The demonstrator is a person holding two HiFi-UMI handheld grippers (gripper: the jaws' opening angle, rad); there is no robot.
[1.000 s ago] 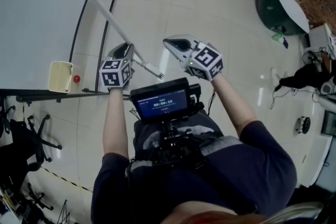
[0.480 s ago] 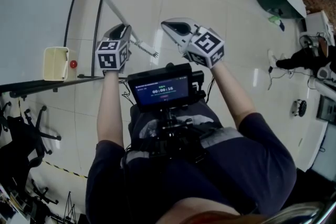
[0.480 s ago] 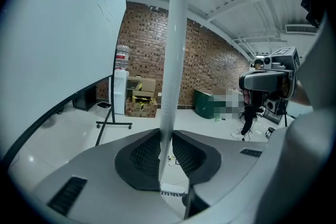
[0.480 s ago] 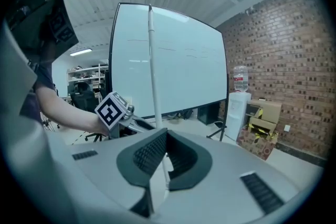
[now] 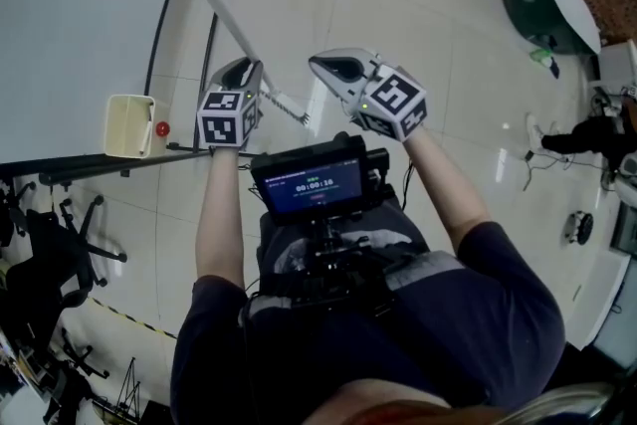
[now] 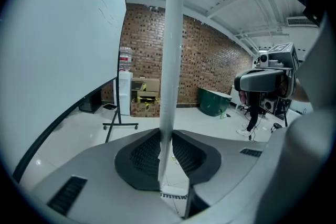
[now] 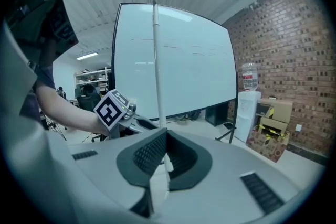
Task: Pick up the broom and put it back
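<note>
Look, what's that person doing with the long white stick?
A person has tongs in each hand. The left tongs are clamped on the white handle of a broom, which stands about upright near a whiteboard. The right tongs are shut with nothing in them, off to one side of the broom. The broom is not put back yet.
</note>
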